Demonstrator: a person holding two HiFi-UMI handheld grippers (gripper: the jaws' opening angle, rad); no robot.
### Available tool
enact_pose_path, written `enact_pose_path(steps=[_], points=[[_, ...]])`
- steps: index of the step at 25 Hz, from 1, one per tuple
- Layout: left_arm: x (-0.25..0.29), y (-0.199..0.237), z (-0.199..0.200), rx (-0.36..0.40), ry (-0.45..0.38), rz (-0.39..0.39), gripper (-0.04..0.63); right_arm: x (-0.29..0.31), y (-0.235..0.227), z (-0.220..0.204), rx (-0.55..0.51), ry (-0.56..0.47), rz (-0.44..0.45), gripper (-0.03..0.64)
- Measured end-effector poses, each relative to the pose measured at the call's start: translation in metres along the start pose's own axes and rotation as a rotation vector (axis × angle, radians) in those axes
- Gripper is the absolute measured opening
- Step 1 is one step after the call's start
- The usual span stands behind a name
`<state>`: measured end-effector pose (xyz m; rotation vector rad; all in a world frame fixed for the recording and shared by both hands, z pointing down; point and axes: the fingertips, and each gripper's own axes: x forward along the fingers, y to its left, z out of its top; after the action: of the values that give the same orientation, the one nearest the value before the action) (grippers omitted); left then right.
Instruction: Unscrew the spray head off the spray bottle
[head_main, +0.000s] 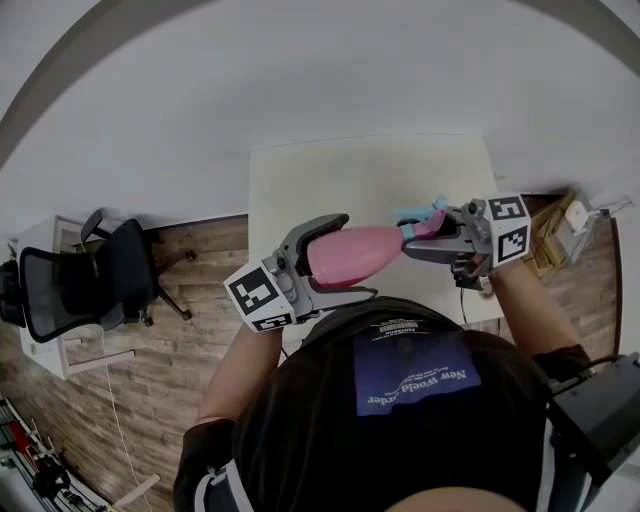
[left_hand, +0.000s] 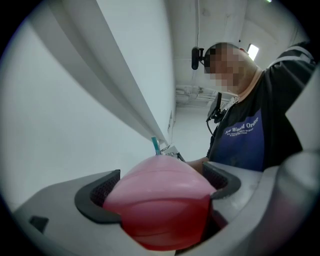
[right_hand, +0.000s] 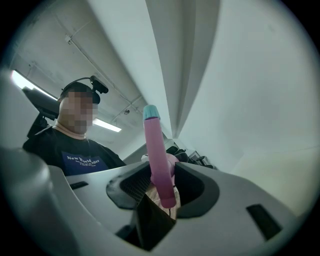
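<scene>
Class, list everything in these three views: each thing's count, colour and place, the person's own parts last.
Table: one, cream, against the white wall.
Spray bottle: one, pink, held level over the table's near edge.
Spray head: one, pink with teal tip, at the bottle's neck.
Office chair: one, black, on the wood floor, left.
Left tongs: one, grey, jaws wide apart around the bottle's body.
Right tongs: one, grey, clamped on the spray head.
Shirt: one, black, blue patch, on the person.
</scene>
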<state>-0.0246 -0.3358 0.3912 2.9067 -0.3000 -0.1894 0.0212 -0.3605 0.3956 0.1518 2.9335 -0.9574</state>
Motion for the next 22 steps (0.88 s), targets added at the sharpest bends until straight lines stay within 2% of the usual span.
enact_pose_path(steps=[4,9,13,22], points=[[-0.002,0.001,0.001,0.005,-0.005,0.012,0.512,0.0,0.0,-0.001,-0.043,0.026,-0.031,0.141],[-0.004,0.0,0.0,0.004,0.028,-0.015,0.511,0.003,0.004,0.0,-0.096,0.066,-0.047,0.141],[-0.005,0.001,0.0,-0.103,-0.002,-0.039,0.511,0.004,0.008,0.005,-0.136,0.036,-0.051,0.132],[-0.006,0.0,0.001,-0.361,-0.088,-0.127,0.511,0.004,0.024,0.011,-0.319,0.024,-0.024,0.126]])
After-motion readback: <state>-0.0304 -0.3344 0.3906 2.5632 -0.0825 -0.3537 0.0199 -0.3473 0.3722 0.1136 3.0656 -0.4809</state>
